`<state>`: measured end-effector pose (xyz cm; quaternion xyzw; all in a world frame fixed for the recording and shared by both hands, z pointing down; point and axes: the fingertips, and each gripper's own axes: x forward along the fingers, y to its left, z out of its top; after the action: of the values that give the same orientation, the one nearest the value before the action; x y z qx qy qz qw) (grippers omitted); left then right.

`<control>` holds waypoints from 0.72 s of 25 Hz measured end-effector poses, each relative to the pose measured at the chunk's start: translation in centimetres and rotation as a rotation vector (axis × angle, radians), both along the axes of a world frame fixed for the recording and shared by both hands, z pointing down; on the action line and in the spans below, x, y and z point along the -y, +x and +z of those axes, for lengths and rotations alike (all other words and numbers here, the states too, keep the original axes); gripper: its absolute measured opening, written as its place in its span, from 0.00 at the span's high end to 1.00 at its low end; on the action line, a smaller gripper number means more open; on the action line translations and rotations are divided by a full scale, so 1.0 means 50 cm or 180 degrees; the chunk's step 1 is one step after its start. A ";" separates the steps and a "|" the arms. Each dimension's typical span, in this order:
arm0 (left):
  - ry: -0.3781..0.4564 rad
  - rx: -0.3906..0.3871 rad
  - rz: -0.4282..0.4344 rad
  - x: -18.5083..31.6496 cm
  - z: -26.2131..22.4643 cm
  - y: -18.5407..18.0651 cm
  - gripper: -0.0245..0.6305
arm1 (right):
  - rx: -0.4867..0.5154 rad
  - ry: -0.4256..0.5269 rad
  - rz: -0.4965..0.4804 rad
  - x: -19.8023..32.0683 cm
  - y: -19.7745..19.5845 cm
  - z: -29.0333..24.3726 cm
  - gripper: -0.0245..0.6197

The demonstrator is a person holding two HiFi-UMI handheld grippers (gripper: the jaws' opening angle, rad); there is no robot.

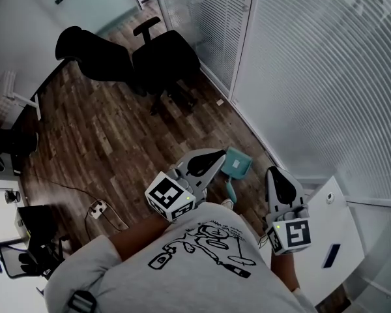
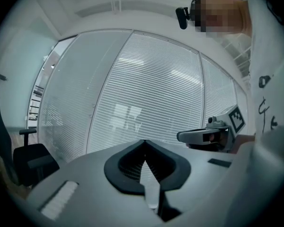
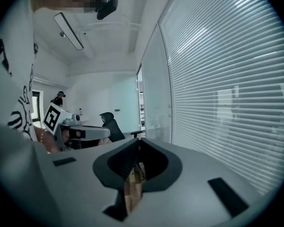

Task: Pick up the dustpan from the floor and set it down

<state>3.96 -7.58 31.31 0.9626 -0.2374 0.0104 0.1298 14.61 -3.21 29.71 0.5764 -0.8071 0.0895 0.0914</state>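
The teal dustpan lies on the wooden floor by the blinds, its handle pointing toward the person. In the head view it shows between the two grippers, and neither gripper touches it. My left gripper is held level in the air, just left of the pan in the picture; its jaws meet at the tips with nothing between them. My right gripper is to the pan's right, tilted slightly down, and its jaws are shut and empty. Each gripper view shows the other gripper and not the dustpan.
Two black office chairs stand at the far end of the floor. A glass wall with blinds runs along the right. A white cabinet top is at the lower right. A power strip with a cable lies at the left.
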 end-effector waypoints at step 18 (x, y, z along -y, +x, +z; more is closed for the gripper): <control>0.0020 -0.0034 0.0035 0.015 -0.022 0.009 0.96 | -0.0068 0.0030 0.0008 0.022 0.005 -0.020 0.94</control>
<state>4.41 -8.32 30.19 0.9644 -0.2315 0.0053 0.1280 14.86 -4.33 28.69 0.5788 -0.8058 0.0796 0.0971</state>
